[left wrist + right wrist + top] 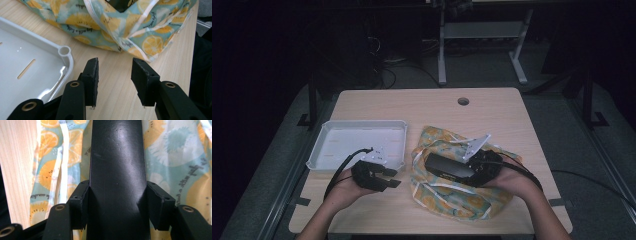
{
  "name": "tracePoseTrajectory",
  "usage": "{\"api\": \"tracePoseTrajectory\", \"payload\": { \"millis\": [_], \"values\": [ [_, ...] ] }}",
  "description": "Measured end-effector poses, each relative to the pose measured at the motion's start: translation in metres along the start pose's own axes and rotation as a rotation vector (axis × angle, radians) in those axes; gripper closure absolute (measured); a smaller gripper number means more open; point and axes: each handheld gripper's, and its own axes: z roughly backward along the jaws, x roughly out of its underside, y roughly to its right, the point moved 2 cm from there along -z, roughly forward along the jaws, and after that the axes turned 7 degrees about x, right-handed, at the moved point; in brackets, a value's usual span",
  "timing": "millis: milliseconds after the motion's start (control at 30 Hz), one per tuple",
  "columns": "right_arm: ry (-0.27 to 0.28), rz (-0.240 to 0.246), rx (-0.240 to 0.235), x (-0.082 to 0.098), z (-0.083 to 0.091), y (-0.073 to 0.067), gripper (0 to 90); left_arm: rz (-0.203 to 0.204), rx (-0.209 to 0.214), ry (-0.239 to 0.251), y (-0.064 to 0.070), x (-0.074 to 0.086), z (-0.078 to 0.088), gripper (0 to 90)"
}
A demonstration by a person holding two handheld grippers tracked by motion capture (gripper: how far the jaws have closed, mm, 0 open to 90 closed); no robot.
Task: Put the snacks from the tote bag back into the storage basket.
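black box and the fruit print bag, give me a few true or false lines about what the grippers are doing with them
1. The right gripper is clamped on the black box. True.
2. The left gripper holds the fruit print bag. False: its jaws stand apart with nothing between them, short of the bag.
3. The black box lies in the white tray. False: it is over the bag, and the tray holds nothing.
4. The tray sits beside the bag, on the left gripper's side of the table. True.
5. The bag hangs off the table's far edge. False: it lies on the tabletop, near the person's side.
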Motion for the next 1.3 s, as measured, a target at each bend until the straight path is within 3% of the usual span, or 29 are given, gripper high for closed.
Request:
{"api": "tracePoseTrajectory", "payload": {
  "millis": [200, 333, 600, 900, 1300],
  "values": [
    [0.005, 0.018, 0.018, -0.007, 0.006, 0.001, 41.5, 0.005, 0.002, -0.003, 0.0, 0.001, 0.0, 57.2],
    [0.023, 0.003, 0.035, -0.012, 0.008, 0.006, 41.6, 0.006, 0.004, -0.008, -0.001, 0.002, -0.001, 57.2],
    [0.01, 0.009, 0.027, -0.01, 0.013, 0.005, 41.9, 0.01, 0.006, -0.007, 0.0, 0.003, 0.0, 57.3],
    [-0.063, 0.032, 0.01, -0.003, 0.007, 0.0, 41.9, 0.003, 0.005, -0.008, 0.0, 0.003, 0.0, 57.8],
    [-0.018, 0.014, 0.01, 0.004, 0.025, 0.002, 41.9, 0.006, 0.008, -0.007, 0.001, 0.002, -0.001, 58.5]
  ]
}}
